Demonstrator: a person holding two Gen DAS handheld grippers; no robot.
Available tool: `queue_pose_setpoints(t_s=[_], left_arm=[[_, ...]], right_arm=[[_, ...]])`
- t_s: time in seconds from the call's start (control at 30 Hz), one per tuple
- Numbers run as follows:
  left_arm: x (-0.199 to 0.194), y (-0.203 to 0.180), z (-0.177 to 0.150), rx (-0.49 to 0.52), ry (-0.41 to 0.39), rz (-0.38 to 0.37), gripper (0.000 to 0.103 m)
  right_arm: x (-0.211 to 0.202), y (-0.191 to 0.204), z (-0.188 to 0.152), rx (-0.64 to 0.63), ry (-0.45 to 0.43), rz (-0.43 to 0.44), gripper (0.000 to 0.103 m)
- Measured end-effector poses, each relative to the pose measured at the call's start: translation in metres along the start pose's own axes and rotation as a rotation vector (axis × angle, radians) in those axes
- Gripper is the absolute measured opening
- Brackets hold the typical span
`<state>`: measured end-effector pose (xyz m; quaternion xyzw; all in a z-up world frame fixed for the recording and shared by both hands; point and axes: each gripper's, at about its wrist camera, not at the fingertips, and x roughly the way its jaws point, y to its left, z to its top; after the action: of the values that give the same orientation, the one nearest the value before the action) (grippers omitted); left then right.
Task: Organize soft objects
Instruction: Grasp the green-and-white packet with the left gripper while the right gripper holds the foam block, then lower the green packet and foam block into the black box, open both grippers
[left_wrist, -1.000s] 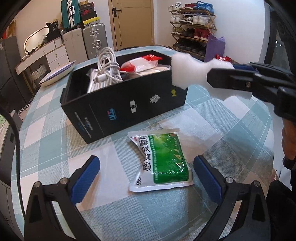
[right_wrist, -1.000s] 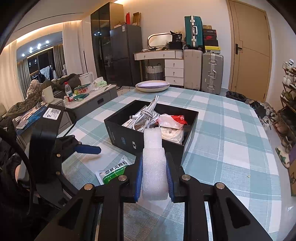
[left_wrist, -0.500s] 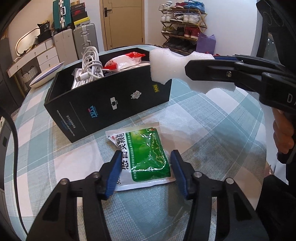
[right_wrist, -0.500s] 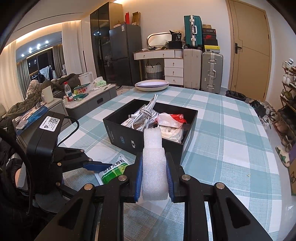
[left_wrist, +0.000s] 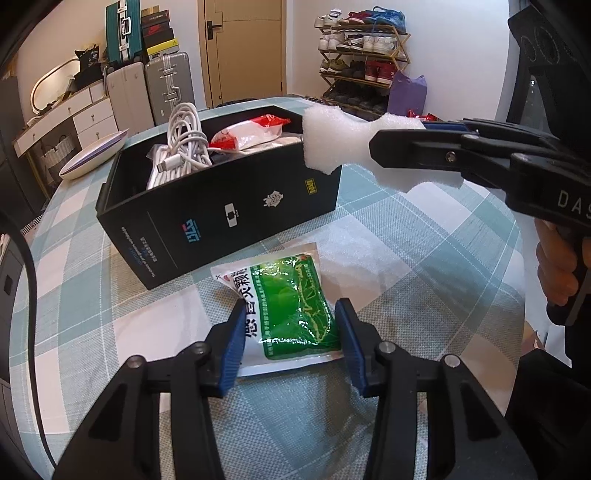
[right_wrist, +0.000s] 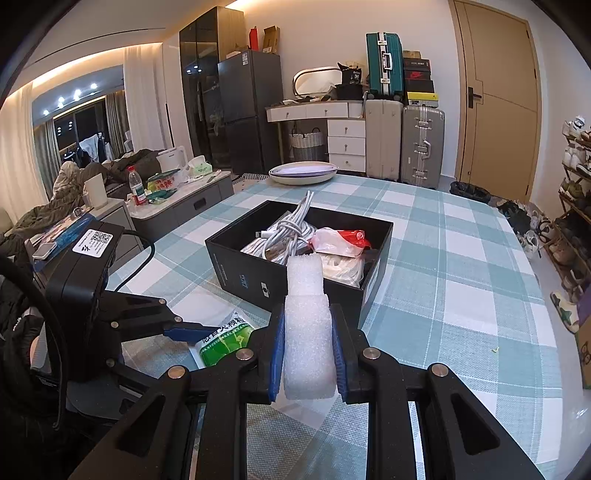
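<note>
Left gripper (left_wrist: 290, 325) has just been closing, its pads now pinching the green packet (left_wrist: 284, 306) on the table. Right gripper (right_wrist: 308, 345) is clamped tight on a white foam block (right_wrist: 306, 332), held beside the black box (right_wrist: 258, 273).

Both tools are matte black plastic linkages with silver screw heads at the pivots and ridged blue pads lining the fingers. The left tool (left_wrist: 291, 332) shows 2 screws per arm; its boxy black body carries a white QR sticker and a black cable. The right tool (right_wrist: 308, 350) bears white lettering "DAS". Dark sleeves.
</note>
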<state>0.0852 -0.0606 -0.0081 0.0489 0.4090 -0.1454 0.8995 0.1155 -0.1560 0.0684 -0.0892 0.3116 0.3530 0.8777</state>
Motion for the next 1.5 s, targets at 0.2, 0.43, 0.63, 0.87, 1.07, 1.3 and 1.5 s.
queue_pose_setpoints(t_s=[0.2, 0.43, 0.63, 0.87, 1.07, 1.3, 1.5], left_arm=[[-0.013, 0.004, 0.005, -0.013, -0.039, -0.003, 0.046], [-0.034, 0.014, 0.013, -0.037, -0.098, 0.002, 0.046], [-0.048, 0.031, 0.020, -0.077, -0.145, 0.024, 0.046], [-0.059, 0.052, 0.033, -0.120, -0.199, 0.067, 0.046], [-0.060, 0.065, 0.044, -0.137, -0.228, 0.095, 0.046], [-0.049, 0.077, 0.062, -0.158, -0.239, 0.105, 0.046], [-0.036, 0.084, 0.072, -0.164, -0.234, 0.113, 0.046]], right_arm=[[-0.004, 0.000, 0.002, -0.001, -0.020, 0.004, 0.023], [-0.009, 0.002, 0.005, -0.002, -0.043, 0.002, 0.023], [-0.014, 0.002, 0.008, 0.007, -0.061, -0.010, 0.023], [-0.016, -0.003, 0.012, 0.043, -0.087, -0.039, 0.023], [-0.014, -0.009, 0.021, 0.084, -0.105, -0.072, 0.023], [-0.004, -0.010, 0.035, 0.087, -0.101, -0.088, 0.023], [0.009, -0.012, 0.045, 0.094, -0.097, -0.093, 0.023]])
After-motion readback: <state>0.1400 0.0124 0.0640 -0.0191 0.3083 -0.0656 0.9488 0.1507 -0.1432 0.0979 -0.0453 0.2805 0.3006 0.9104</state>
